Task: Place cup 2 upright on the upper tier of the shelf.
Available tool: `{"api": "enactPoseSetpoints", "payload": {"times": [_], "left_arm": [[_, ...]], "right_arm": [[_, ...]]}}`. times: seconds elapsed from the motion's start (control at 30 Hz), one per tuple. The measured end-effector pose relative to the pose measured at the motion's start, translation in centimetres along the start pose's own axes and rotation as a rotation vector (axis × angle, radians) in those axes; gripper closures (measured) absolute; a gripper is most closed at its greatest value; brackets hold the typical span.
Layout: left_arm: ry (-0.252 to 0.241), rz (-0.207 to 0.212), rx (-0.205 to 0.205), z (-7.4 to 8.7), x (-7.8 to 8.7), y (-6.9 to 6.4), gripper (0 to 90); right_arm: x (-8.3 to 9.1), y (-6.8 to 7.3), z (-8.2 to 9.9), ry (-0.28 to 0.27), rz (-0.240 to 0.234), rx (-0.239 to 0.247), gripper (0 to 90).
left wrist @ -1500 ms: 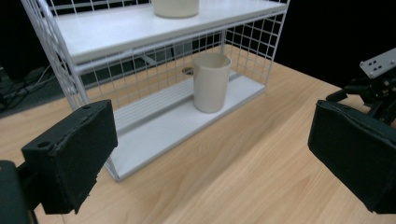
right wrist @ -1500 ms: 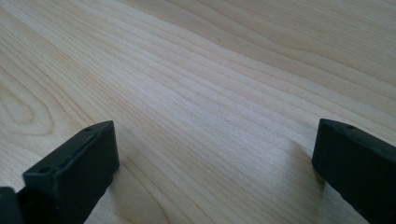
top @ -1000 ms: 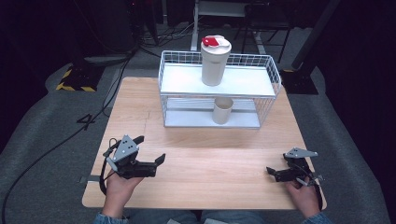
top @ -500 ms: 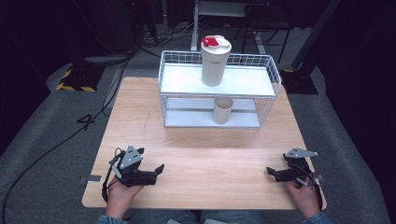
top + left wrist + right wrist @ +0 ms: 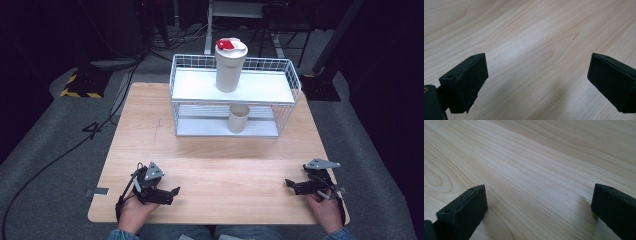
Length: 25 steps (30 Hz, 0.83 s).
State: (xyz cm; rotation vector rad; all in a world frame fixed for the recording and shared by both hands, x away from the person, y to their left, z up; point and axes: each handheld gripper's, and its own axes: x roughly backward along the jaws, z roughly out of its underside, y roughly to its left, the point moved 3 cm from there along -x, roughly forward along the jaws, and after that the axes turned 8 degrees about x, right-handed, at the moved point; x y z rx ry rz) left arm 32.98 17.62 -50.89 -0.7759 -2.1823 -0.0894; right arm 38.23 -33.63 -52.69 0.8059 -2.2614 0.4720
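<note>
Since the earlier frames, left gripper [image 5: 172, 191] has drawn back toward the near table [image 5: 220, 165] edge; right gripper [image 5: 289, 184] unchanged. Both sets of jaws gape wide, nothing between them, only bare wood beneath. Lidded cup [image 5: 230, 65] on the wire rack [image 5: 285, 95], small cup [image 5: 238, 118] below, both far ahead of the jaws. Judged: rest or start pose. Next calls for a long forward reach.

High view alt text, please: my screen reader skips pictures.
A person's two open black grippers, left and right, rest near the front edge of a light wooden table. Behind, a white wire two-tier rack holds a tall red-lidded cup above a small cup.
</note>
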Motion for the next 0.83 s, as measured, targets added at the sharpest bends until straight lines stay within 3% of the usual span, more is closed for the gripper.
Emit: {"api": "enactPoseSetpoints", "payload": {"times": [0.17,0.23,0.5,0.67,0.83], "left_arm": [[0.045,-0.006,0.008,0.4,-0.7,0.1,3.8],[0.071,-0.039,-0.005,0.7,-1.1,0.4,4.0],[0.031,-0.100,0.003,0.9,-1.6,0.9,0.9],[0.014,-0.160,0.083,0.6,-2.0,0.7,0.8],[0.010,-0.172,0.096,0.5,-2.0,0.7,0.9]], "right_arm": [[0.0,0.0,0.0,0.000,0.000,-0.001,0.7],[0.0,0.0,0.0,0.000,0.000,0.000,0.7],[0.0,0.0,0.0,0.000,0.000,0.000,0.7],[0.0,0.0,0.0,0.000,0.000,0.000,0.7],[0.0,0.0,0.0,0.000,0.002,0.001,0.6]]}}
